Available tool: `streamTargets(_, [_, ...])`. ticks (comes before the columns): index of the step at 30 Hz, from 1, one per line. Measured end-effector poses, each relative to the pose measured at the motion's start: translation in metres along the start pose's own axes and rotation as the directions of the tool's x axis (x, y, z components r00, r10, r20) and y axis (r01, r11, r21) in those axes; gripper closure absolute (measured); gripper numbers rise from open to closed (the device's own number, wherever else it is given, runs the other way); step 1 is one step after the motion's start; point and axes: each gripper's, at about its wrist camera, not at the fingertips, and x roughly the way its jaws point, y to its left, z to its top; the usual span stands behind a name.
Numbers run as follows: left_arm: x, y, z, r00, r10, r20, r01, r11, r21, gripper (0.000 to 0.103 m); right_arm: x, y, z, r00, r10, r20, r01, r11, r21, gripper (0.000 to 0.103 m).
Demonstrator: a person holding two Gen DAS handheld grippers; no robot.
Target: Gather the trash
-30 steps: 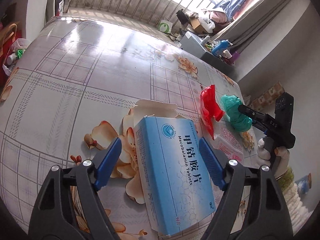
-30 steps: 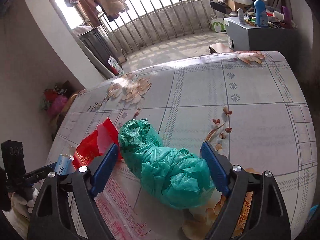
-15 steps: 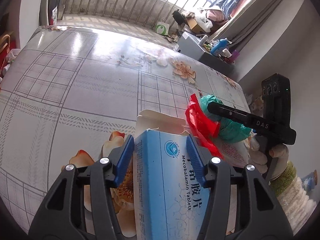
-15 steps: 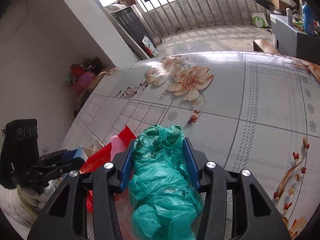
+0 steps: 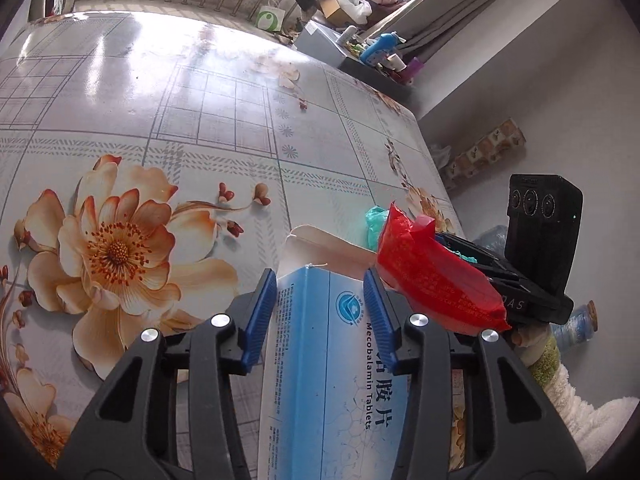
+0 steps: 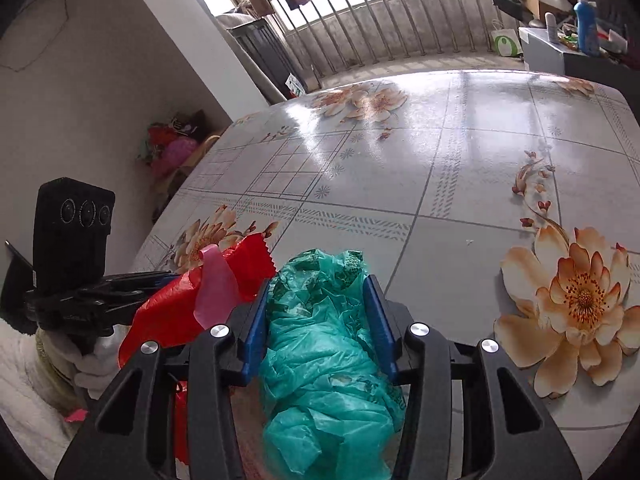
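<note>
A blue and white tablet box [image 5: 332, 360] with its end flap open sits between the blue pads of my left gripper [image 5: 320, 280]. The jaws are closing and the pads press on its sides. My right gripper [image 6: 318, 284] is shut on a crumpled green plastic bag [image 6: 324, 340]. A red plastic wrapper [image 5: 432, 272] lies between the two grippers, against the right gripper's black body [image 5: 520, 292]. In the right wrist view the red wrapper [image 6: 168, 312] sits left of my fingers, with the left gripper [image 6: 100, 292] beyond it. Only a corner of the green bag [image 5: 374, 220] shows in the left wrist view.
Both grippers are over the near corner of a glossy table [image 6: 460, 160] with a flower-print cover. A grey cabinet with bottles [image 6: 580, 40] and a railing stand beyond its far edge. Bags are piled on the floor [image 6: 172, 148] at the left wall. A white fluffy sleeve [image 5: 580, 420] shows nearby.
Both grippers went from wide open to closed on their things: the left on the tablet box, the right on the green bag. Both views have swung across the table, and the red wrapper now sits closer to the left gripper.
</note>
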Motion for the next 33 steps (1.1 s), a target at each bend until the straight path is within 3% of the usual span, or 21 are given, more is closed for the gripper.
streamTargets(5, [-0.007, -0.019, -0.023, 1.000, -0.015, -0.008, 0.015, 1.000, 0.008, 0.060, -0.029, -0.003, -0.017, 0.994, -0.107, 0.033, 0.105, 0.992, 0.065, 0.051])
streamTargets(11, [-0.040, -0.015, -0.027, 0.997, 0.047, 0.058, -0.047, 0.999, 0.002, 0.058, -0.090, 0.002, -0.017, 0.964, -0.191, 0.186, 0.165, 0.975, 0.147, 0.040])
streamTargets(16, [-0.066, -0.012, -0.038, 0.992, 0.089, 0.091, -0.090, 0.996, 0.015, 0.058, -0.137, 0.024, -0.041, 0.931, -0.207, 0.299, 0.143, 0.965, 0.222, 0.040])
streamTargets(20, [-0.072, -0.010, -0.046, 0.991, 0.097, 0.090, -0.099, 0.995, 0.014, 0.058, -0.143, 0.049, -0.067, 0.924, -0.175, 0.340, 0.089, 0.963, 0.254, 0.040])
streamTargets(24, [-0.071, -0.014, -0.052, 0.995, 0.069, 0.076, -0.071, 0.997, 0.020, 0.059, -0.128, 0.060, -0.091, 0.939, -0.079, 0.334, -0.035, 0.946, 0.322, 0.040])
streamTargets(27, [-0.068, -0.013, -0.058, 0.995, 0.072, 0.070, -0.074, 0.997, 0.020, 0.062, -0.102, 0.072, -0.100, 0.960, 0.009, 0.281, -0.114, 0.927, 0.357, 0.040])
streamTargets(30, [-0.066, -0.009, -0.061, 0.995, 0.077, 0.061, -0.078, 0.997, 0.008, 0.071, -0.070, 0.078, -0.095, 0.984, 0.032, 0.178, -0.101, 0.913, 0.396, 0.040])
streamTargets(33, [-0.065, -0.004, -0.065, 0.994, 0.095, 0.051, -0.095, 0.995, 0.004, 0.076, -0.048, 0.081, -0.086, 0.992, 0.039, 0.117, -0.085, 0.905, 0.416, 0.040])
